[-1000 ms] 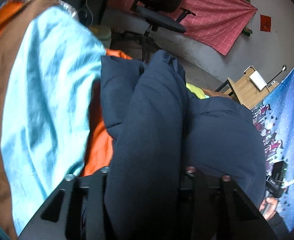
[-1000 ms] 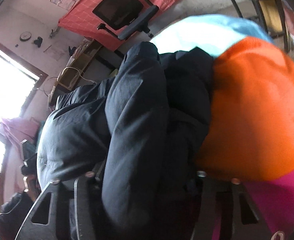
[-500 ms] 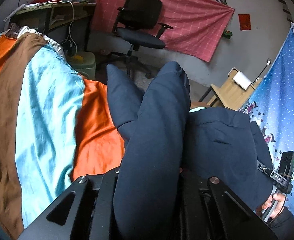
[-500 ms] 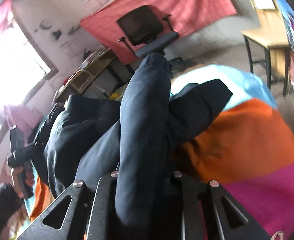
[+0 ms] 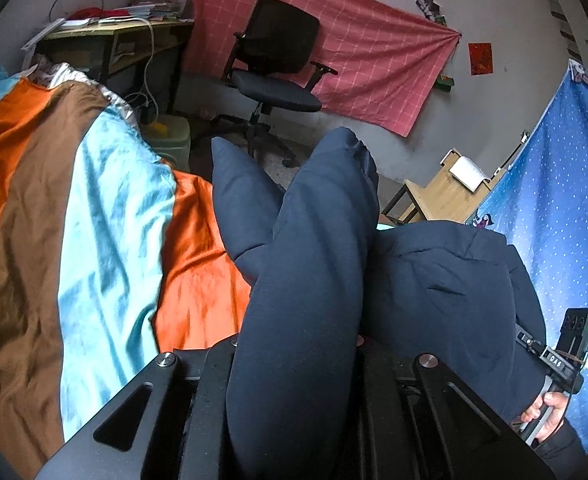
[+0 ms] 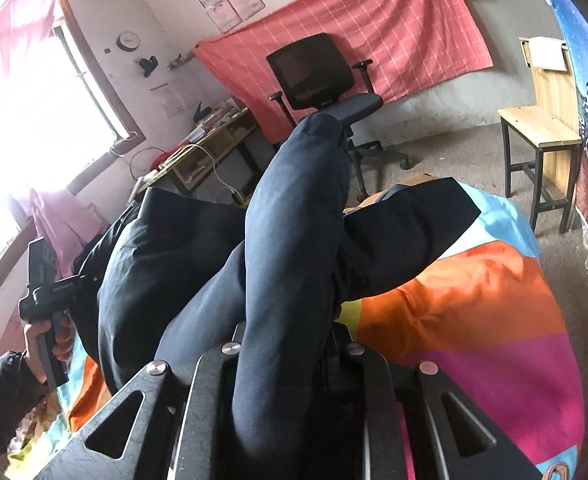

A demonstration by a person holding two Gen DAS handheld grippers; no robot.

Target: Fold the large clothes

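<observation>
Bulging navy padded jacket [image 5: 305, 288] bunched between grippers.

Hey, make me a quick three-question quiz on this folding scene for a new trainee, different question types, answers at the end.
1. True or false: both the left hand-held gripper and the right hand-held gripper are shut on the navy padded jacket.
2. Multiple choice: what does the jacket hang over? A) a bare wooden table B) a striped bedspread of orange, brown and light blue C) a white sheet.
3. Fill in: against the pink checked cloth on the far wall stands a black office ____.

Key: 1 true; 2 B; 3 chair.
</observation>
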